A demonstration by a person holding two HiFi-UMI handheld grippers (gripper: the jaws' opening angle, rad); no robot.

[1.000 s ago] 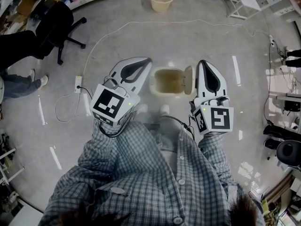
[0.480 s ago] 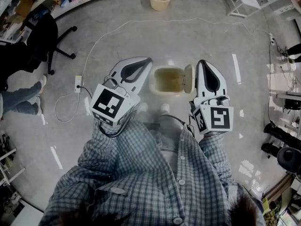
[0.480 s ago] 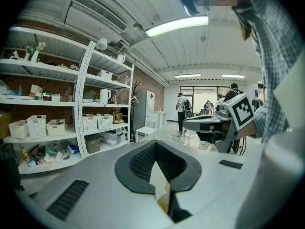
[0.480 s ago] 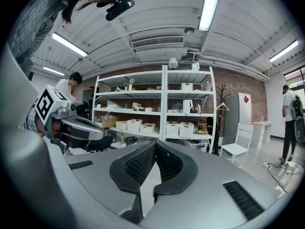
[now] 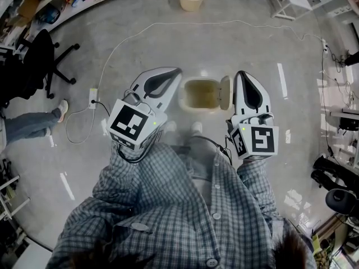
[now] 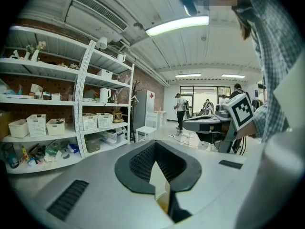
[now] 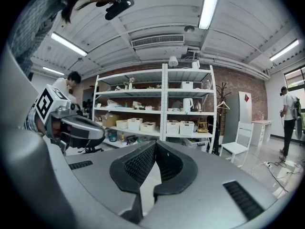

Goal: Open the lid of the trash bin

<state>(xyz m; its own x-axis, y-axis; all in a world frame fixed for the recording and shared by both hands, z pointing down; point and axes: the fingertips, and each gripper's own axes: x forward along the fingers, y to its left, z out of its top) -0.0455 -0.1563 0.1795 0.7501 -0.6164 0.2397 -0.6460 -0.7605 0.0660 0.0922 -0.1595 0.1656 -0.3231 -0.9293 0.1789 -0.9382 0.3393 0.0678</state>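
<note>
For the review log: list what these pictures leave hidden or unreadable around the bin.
Trash bin interior: head view, too dim and small to tell contents.
Lid hinge: head view, too small.
Bin's base: head view, hidden under its own rim.

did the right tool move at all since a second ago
No. The right tool keeps its place just right of the raised lid of the trash bin.

Left gripper [image 5: 176, 72], right gripper [image 5: 245, 75] forward (fingers [image 6: 141, 164] together).
</note>
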